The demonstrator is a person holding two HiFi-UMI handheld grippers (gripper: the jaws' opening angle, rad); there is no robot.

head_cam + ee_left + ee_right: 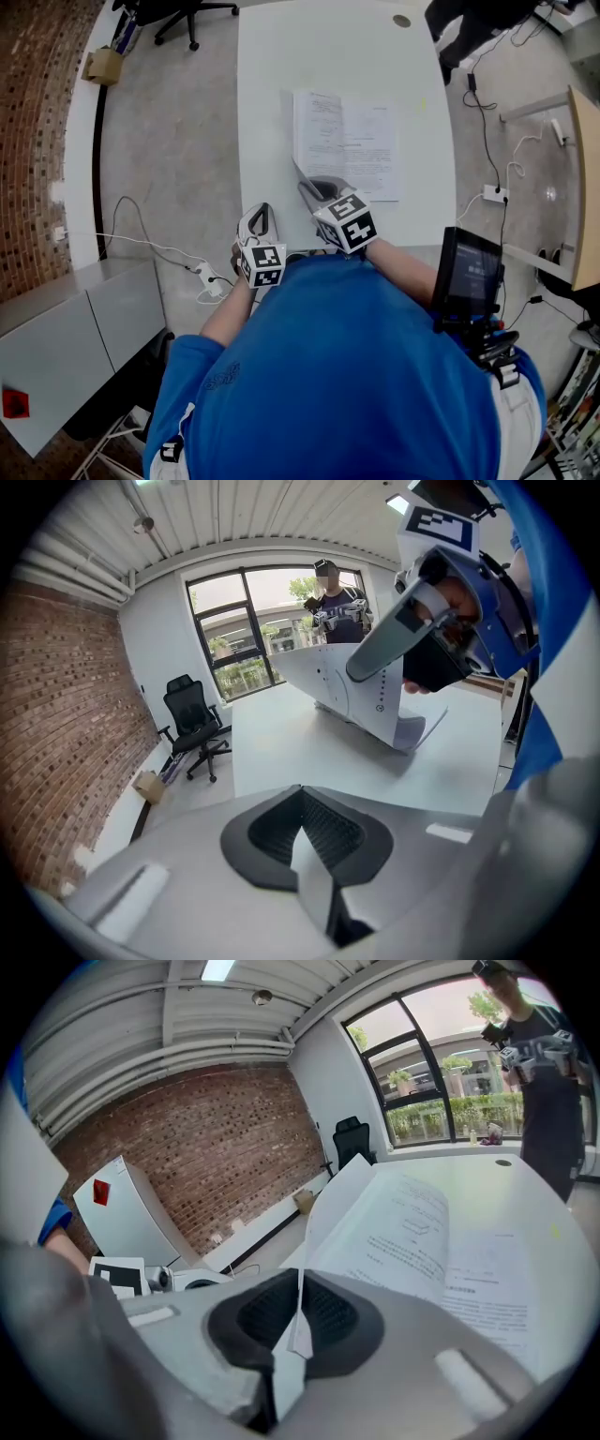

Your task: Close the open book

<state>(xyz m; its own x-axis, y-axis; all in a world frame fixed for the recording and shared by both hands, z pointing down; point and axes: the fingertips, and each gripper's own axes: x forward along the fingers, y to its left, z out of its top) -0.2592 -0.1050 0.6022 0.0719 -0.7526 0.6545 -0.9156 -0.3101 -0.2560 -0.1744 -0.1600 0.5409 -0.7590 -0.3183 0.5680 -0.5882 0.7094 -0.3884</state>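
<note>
An open book (pixel 349 142) with printed pages lies on the white table (pixel 328 47). My right gripper (pixel 304 187) is at the book's near left corner, shut on its left cover, which stands lifted off the table. In the right gripper view the thin sheet runs between the closed jaws of the right gripper (pixel 298 1327), and the book's left pages (pixel 403 1227) rise ahead. My left gripper (pixel 263 210) hovers at the table's near left edge, shut and holding nothing. The left gripper view shows the left gripper (pixel 309 844), and beyond it the right gripper (pixel 356 670) holding up the raised cover (pixel 347 694).
A person (pixel 334 604) stands at the table's far end by the windows. An office chair (pixel 184 13), a cardboard box (pixel 103 66) and cables (pixel 141 239) are on the floor to the left, a power strip (pixel 494 194) to the right. A white cabinet (pixel 66 337) stands near left.
</note>
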